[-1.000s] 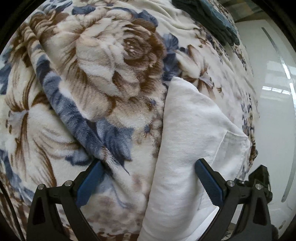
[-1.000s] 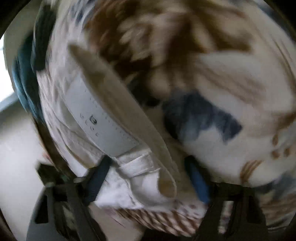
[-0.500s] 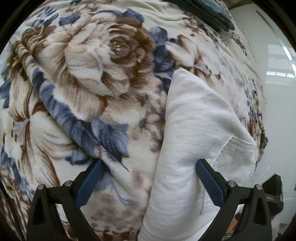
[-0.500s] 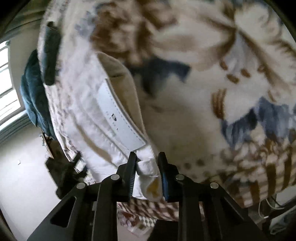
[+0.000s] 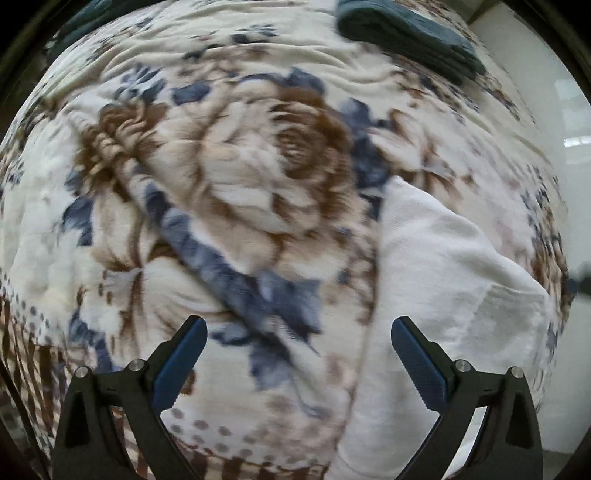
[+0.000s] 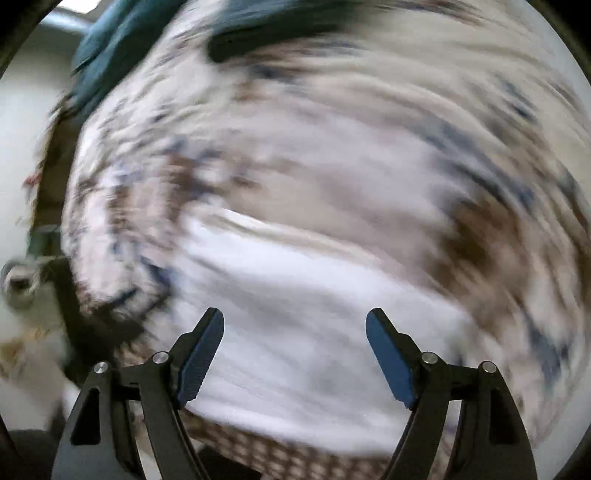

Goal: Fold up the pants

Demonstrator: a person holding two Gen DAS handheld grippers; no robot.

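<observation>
The white pants (image 5: pixel 443 280) lie folded on the floral blanket (image 5: pixel 229 177), at the lower right of the left wrist view. My left gripper (image 5: pixel 297 339) hangs above them, pointing straight down, open, with its right fingertip over the pants' left edge and nothing between the pads. In the right wrist view everything is smeared by motion; the white pants (image 6: pixel 303 332) show as a pale band below my right gripper (image 6: pixel 295 328). Its jaws are opening and stand wide apart, with nothing between them.
A folded dark teal garment (image 5: pixel 406 33) lies at the far edge of the bed, seen as a dark blur (image 6: pixel 122 40) in the right wrist view. Pale floor (image 5: pixel 569 155) runs beside the bed on the right.
My right gripper let go of the pants' waistband, opened wide and swung up and away, rolling as it went. The left gripper tilted a little and stayed open over the pants' edge.
</observation>
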